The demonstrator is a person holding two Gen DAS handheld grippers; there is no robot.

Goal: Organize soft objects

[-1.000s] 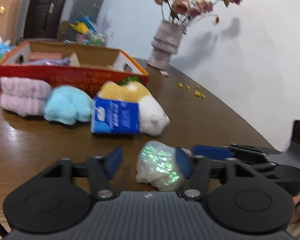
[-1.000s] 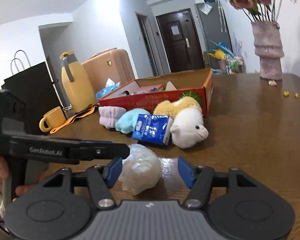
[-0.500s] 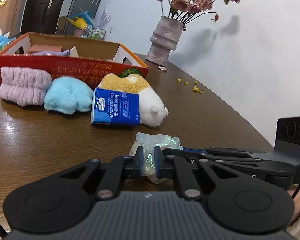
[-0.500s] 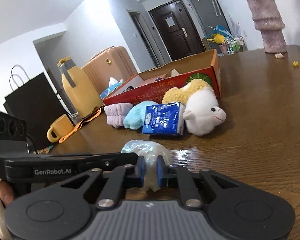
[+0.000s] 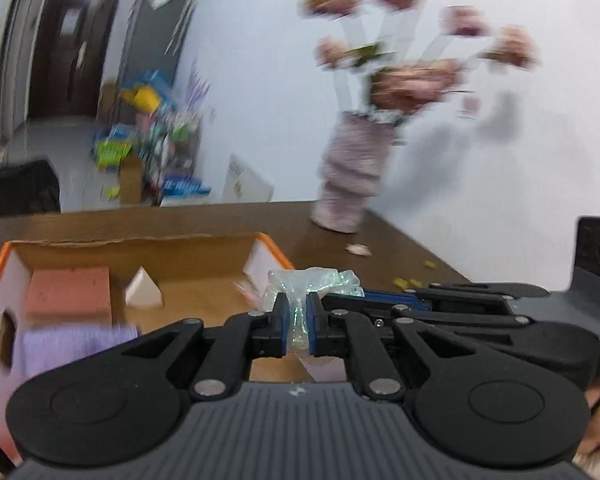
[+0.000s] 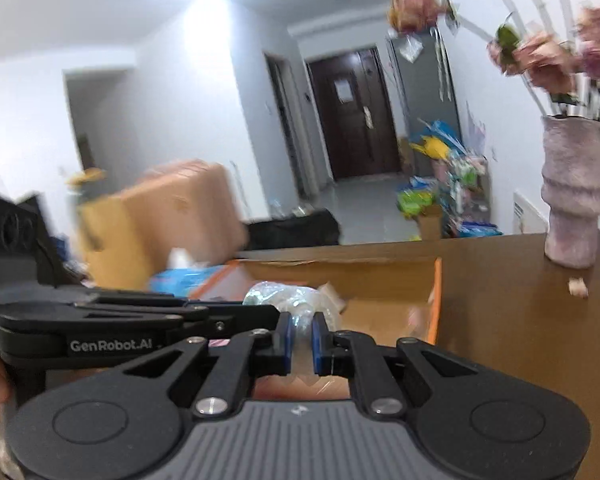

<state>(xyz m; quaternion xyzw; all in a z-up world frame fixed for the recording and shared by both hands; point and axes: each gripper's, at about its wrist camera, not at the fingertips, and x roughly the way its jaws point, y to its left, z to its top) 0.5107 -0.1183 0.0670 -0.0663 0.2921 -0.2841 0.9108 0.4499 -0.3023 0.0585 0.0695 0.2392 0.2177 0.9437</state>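
- Left gripper (image 5: 297,322): blue pads pinched tight on a crumpled, shimmery plastic bag (image 5: 312,282); the bag bulges above the fingertips and a strip of it runs down between them.
- Right gripper (image 6: 299,338): also clamped on the same plastic bag (image 6: 288,298), from the other side. In the left view it reaches in from the right, fingers lying alongside the bag.
- Bag is off the table, held by both grippers above the cardboard box (image 5: 204,248); in the left view it sits over the box's near right corner.
- Box: orange rim, white end walls, brown inside, open top. It stands on the brown wooden table (image 5: 384,248).
- In the box, left view: a pink block (image 5: 68,296) at the left end, a small white pointed piece (image 5: 143,292) just right of it, a lilac fluffy cloth (image 5: 72,346) nearer the camera than the block. Blurred, so no finer detail.
- Right of the box, further back on the table: a pale pink ribbed vase (image 5: 350,178) with pink flowers (image 5: 416,80). Small yellow crumbs (image 5: 406,281) on the table between the vase and the grippers.
- Right view, left of the box: a tan suitcase (image 6: 168,216) and something light blue (image 6: 180,276) touching or just beside the box's left edge; cannot tell which.
- Behind the box, across the floor: a dark door (image 6: 354,120) and a pile of colourful clutter (image 6: 440,188).
- Both views are motion-blurred.
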